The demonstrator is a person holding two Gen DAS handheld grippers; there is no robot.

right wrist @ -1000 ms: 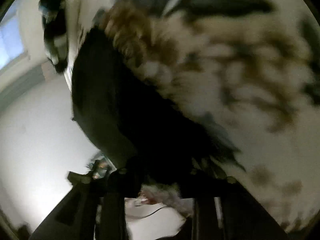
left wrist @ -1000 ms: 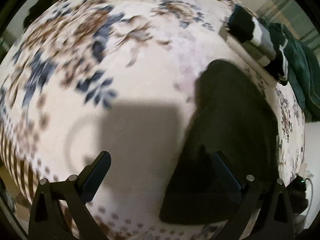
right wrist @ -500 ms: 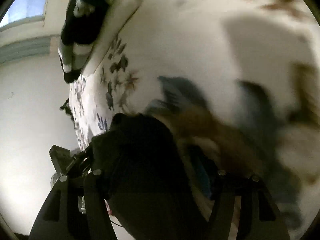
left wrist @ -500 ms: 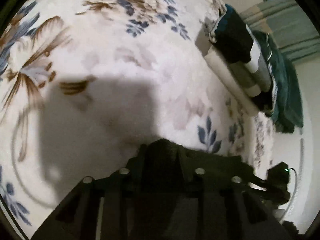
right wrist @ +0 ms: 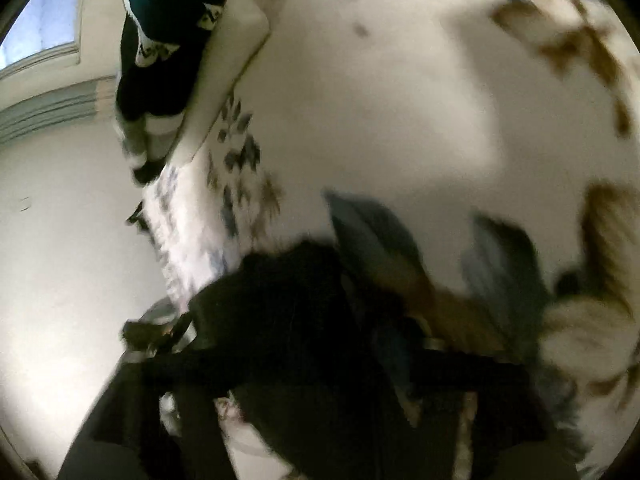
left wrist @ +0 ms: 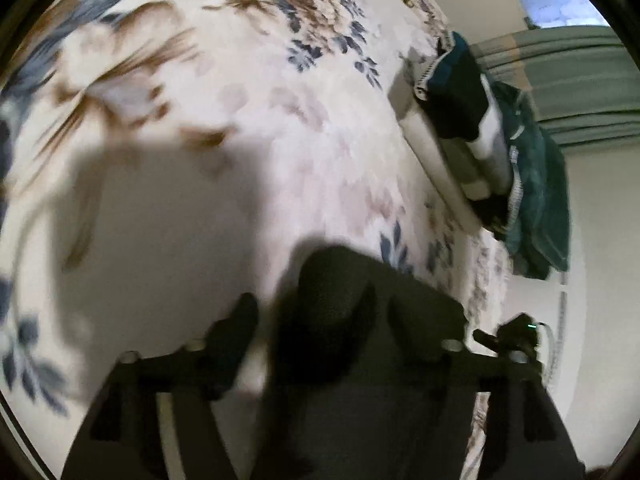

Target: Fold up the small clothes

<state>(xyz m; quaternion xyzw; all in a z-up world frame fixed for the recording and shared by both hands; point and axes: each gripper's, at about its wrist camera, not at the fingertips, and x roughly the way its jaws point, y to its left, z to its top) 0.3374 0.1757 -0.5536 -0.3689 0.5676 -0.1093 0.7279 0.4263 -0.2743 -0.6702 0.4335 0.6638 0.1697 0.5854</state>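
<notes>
Both views are motion-blurred. In the left wrist view, the left gripper is seen with its fingers spread apart, and a bunched black garment sits between them at about 6 o'clock, on the floral blanket. The left finger is clear of the cloth; whether the right finger touches it cannot be told, dark on dark. The garment is draped over the gripper body toward the bottom edge. A shadow is cast on the blanket at 9 o'clock. At 2–3 o'clock, a pile of clothes in black, white and teal is seen at the blanket's far edge, well apart from the garment. A window is seen at 1 o'clock, with a grey curtain below it. In the right wrist view, the same garment fills the lower centre at 6–7 o'clock and covers the right gripper; its fingers are hidden by cloth and blur, so their state cannot be told. The blanket is seen from 12 to 4 o'clock, the pile at 11 o'clock, and the pale floor at 9 o'clock.
</notes>
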